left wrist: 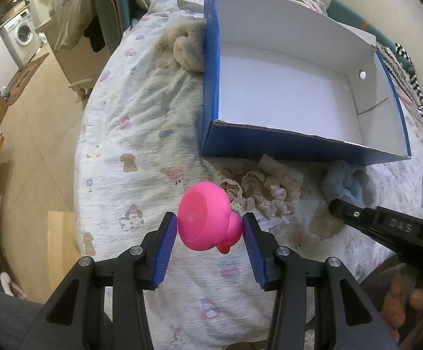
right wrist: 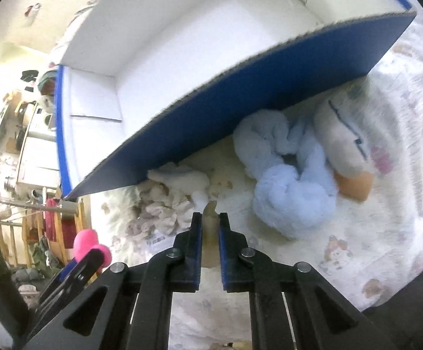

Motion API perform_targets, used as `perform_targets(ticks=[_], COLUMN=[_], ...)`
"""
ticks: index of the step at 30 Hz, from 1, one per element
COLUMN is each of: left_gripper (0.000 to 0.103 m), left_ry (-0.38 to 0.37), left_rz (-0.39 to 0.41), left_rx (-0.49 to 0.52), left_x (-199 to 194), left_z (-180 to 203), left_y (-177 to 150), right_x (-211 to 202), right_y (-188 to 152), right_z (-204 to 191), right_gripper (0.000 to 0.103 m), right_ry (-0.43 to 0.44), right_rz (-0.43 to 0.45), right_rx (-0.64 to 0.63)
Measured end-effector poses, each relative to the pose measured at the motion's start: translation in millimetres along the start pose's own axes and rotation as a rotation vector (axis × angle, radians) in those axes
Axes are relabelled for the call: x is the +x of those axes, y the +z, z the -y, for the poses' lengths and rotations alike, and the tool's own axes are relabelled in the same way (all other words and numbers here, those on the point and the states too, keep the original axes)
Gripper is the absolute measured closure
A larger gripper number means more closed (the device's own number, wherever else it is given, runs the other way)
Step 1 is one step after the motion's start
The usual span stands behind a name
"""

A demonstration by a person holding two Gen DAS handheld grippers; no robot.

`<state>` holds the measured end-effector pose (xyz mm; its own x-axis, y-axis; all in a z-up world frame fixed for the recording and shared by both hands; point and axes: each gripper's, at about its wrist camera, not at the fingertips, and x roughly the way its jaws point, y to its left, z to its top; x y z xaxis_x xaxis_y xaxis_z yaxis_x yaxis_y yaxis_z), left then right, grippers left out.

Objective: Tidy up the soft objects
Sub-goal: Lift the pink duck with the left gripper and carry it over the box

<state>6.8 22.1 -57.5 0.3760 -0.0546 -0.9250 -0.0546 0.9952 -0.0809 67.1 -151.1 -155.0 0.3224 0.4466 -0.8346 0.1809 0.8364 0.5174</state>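
My left gripper [left wrist: 210, 227] is shut on a pink rubber duck [left wrist: 207, 220] and holds it above the bed, in front of the blue box [left wrist: 211, 67] with a white inside. My right gripper [right wrist: 210, 221] is shut on a small cream soft piece [right wrist: 210, 227]; it shows at the right of the left wrist view [left wrist: 357, 215]. A beige lace scrunchie [left wrist: 258, 189], a light blue fluffy scrunchie [right wrist: 290, 169] and a grey plush toy with an orange tip [right wrist: 345, 148] lie on the bed by the box's near wall. The duck also shows in the right wrist view [right wrist: 90, 248].
The bed has a white printed quilt [left wrist: 141, 134]. A cream fluffy item [left wrist: 188, 49] lies against the box's left wall. The bed edge drops to the floor [left wrist: 36, 145] at left, with a washing machine [left wrist: 21, 32] beyond. Striped fabric [left wrist: 410, 81] lies right of the box.
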Motion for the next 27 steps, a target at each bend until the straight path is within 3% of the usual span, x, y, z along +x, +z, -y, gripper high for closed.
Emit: perform_targets(ticks=[12, 20, 27], left_gripper=[0.06, 0.06, 0.06], left_ry=[0.017, -0.037, -0.044], left_rz=[0.054, 0.134, 0.195], left_rx=[-0.008, 0.034, 0.074], left_x=[-18.0, -56.0, -62.6], left_z=[2.8, 21.8, 48.7], left_y=[0.7, 46.3, 92.0], right_x=[-63.3, -112.0, -121.3], right_y=[-0.2, 31.3, 69.9], right_z=[11.6, -12.2, -31.7], right_gripper=[0.091, 0.091, 0.091], right_ry=[0.028, 0.08, 0.083], right_rz=[0.072, 0.164, 0.199], right_rx=[-0.053, -0.124, -0.179])
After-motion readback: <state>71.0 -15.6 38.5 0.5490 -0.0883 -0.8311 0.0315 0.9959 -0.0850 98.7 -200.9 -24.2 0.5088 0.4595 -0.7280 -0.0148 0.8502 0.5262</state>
